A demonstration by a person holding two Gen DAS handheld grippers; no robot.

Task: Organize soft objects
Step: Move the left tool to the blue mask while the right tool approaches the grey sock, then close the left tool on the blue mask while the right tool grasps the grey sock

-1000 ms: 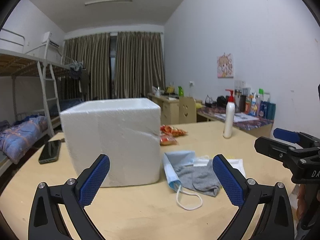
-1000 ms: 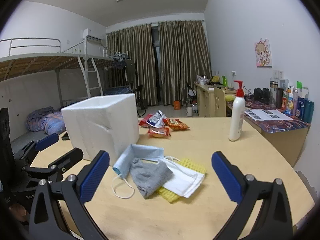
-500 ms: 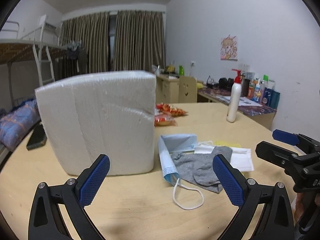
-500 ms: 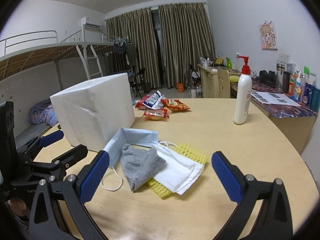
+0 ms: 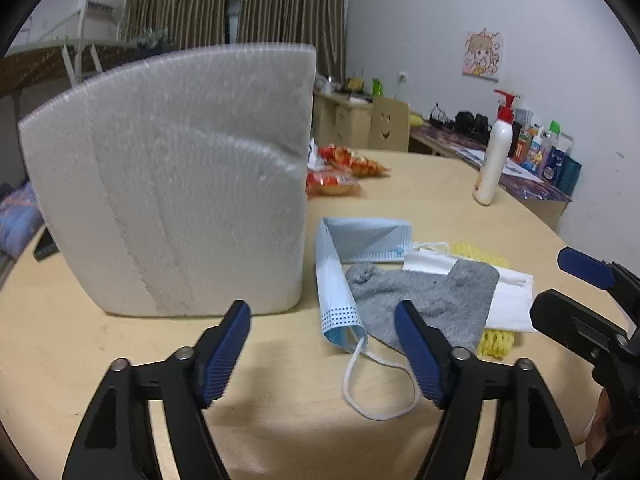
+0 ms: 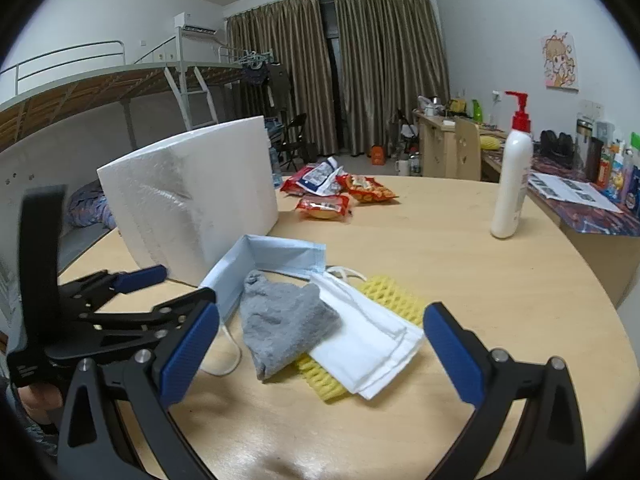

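A heap of soft things lies on the round wooden table (image 6: 480,280): a blue face mask (image 5: 360,236) (image 6: 280,252), a grey sock (image 5: 432,292) (image 6: 280,320), a white mask (image 5: 512,300) (image 6: 368,344) and a yellow foam net (image 5: 496,340) (image 6: 392,292). To its left stands a white foam box (image 5: 172,184) (image 6: 192,204). My left gripper (image 5: 320,312) (image 6: 180,284) hovers low in front of the blue mask's near end. Its jaws are closing, and the pads touch nothing. My right gripper (image 6: 322,312) (image 5: 550,280) stands open just short of the heap.
A white pump bottle (image 6: 512,184) stands at the far right of the table. Red snack packets (image 6: 332,192) lie behind the box. A dark phone (image 5: 42,244) lies left of the box. Desks and a bunk bed fill the background.
My left gripper has come forward and down toward the blue mask, and its jaws have narrowed. The right gripper has edged closer to the heap, jaws unchanged.
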